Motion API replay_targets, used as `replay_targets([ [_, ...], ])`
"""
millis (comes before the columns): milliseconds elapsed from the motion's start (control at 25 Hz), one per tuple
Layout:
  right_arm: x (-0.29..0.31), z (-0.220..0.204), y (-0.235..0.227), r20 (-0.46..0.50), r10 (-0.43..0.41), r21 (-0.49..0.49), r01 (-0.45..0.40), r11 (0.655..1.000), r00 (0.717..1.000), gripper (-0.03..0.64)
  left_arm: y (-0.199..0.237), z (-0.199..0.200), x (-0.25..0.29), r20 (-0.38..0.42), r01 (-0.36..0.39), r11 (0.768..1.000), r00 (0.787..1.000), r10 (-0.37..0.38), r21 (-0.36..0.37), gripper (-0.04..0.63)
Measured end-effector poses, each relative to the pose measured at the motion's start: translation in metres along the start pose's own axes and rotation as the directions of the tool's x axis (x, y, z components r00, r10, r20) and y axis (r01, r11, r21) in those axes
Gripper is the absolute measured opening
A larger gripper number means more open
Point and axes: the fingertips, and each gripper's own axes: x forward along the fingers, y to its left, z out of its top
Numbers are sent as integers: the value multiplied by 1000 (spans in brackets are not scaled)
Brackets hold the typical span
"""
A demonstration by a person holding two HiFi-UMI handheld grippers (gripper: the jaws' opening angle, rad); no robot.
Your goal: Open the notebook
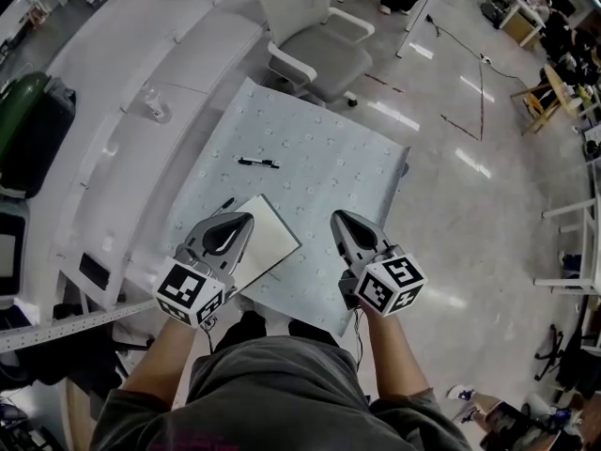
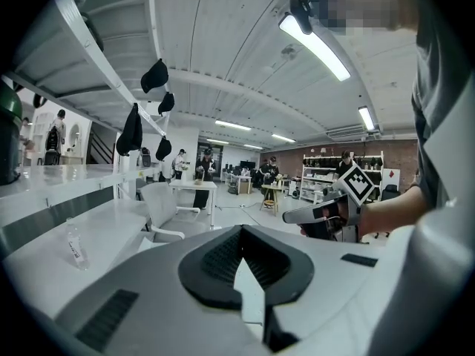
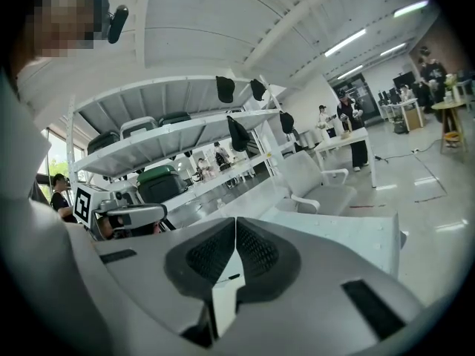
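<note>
Grippers above near edge of pale dotted table (image 1: 329,167): grey left gripper (image 1: 246,217) and grey right gripper (image 1: 336,215) both pinched together, empty. White rectangular notebook (image 1: 269,237) lies flat below left tip. Advice: part jaws, descend slowly, nip only cover's free edge.

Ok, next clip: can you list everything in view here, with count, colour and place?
table: one, pale blue-grey patterned top, centre
notebook: one, white face showing, near-left part of the table, partly hidden by the left tool
pen: one, black, on the table beyond the notebook
office chair: one, white and grey, at the table's far side
bottle: one, clear, on the white counter left of the table
case: one, green and black, far left
left tool: one, grey and black, jaws together, above the notebook
right tool: one, grey and black, jaws together, nothing held, above the table's near-right part
</note>
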Motion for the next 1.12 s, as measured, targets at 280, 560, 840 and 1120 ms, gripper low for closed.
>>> replay_targets([
  [280, -10, 16, -1, 28, 2, -22, -2, 1000, 1000, 5, -8, 12, 7, 18, 10, 1000, 1000, -10, 15, 0],
  [560, -16, 21, 1, 36, 5, -26, -4, 1000, 999, 5, -12, 17, 11, 25, 14, 1000, 1000, -15, 19, 0],
  [840, -15, 23, 8, 35, 17, -38, -16, 999, 999, 5, -13, 16, 10, 32, 14, 1000, 999, -14, 16, 0],
  [1120, -15, 23, 11, 30, 12, -44, -11, 999, 999, 5, -12, 15, 7, 35, 15, 1000, 999, -16, 11, 0],
])
